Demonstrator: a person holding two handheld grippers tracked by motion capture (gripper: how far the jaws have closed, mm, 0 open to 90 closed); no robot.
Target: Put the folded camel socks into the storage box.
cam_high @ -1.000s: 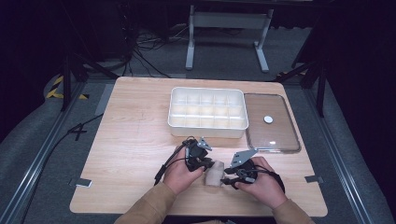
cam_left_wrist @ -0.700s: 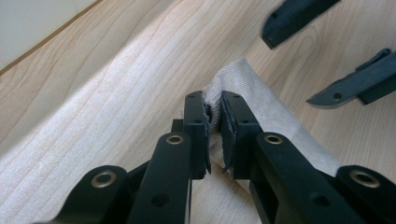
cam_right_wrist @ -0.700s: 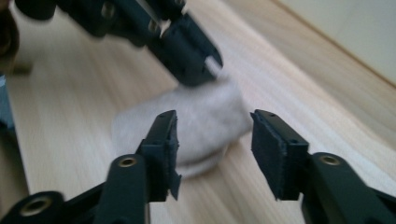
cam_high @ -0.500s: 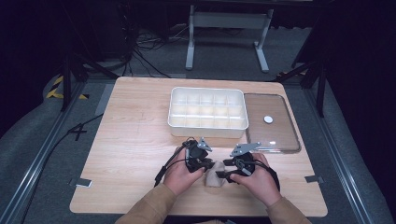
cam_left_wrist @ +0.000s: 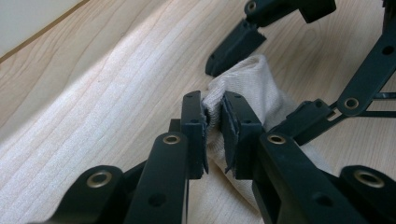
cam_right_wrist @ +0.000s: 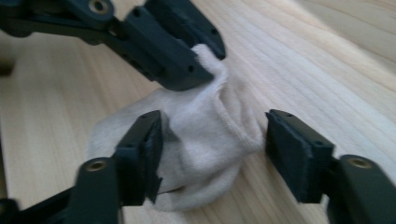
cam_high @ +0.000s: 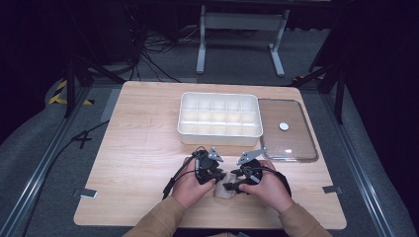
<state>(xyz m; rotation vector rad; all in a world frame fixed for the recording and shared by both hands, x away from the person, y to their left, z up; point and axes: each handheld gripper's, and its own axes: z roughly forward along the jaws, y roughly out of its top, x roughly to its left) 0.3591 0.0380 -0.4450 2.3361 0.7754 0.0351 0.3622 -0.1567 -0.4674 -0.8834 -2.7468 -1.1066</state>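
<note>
We find the left hand-held gripper (cam_left_wrist: pixel 214 119) clamped on a bunched fold of the cream sock (cam_left_wrist: pixel 254 95), its two pads pressing the knit from either side. The jaws have just been easing wider by a little, yet the fold between them remains pinched. The sock lies on the bench (cam_high: pixel 143 148) directly ahead of this gripper and between the two hands.

The right hand-held gripper (cam_right_wrist: pixel 212 135) stands apart, its jaws straddling the body of the sock (cam_right_wrist: pixel 205 140). One pad sits against or just beside the fabric and the other is clear of it, so we judge that it holds nothing. Its jaws have just been closing slightly from their widest.

We assess the sock as light, soft and limp. It will sag, fold and stretch under any pull, and it carries no breakage risk. The knit should grip well against the pads, though a thin single layer may slip out. A gathered fold or the cuff edge offers the surest hold, with the second gripper taking the fabric well apart from the first.

Beyond both grippers stand the white compartment tray (cam_high: pixel 220 129) and, beside it, the clear lid (cam_high: pixel 291 143).
</note>
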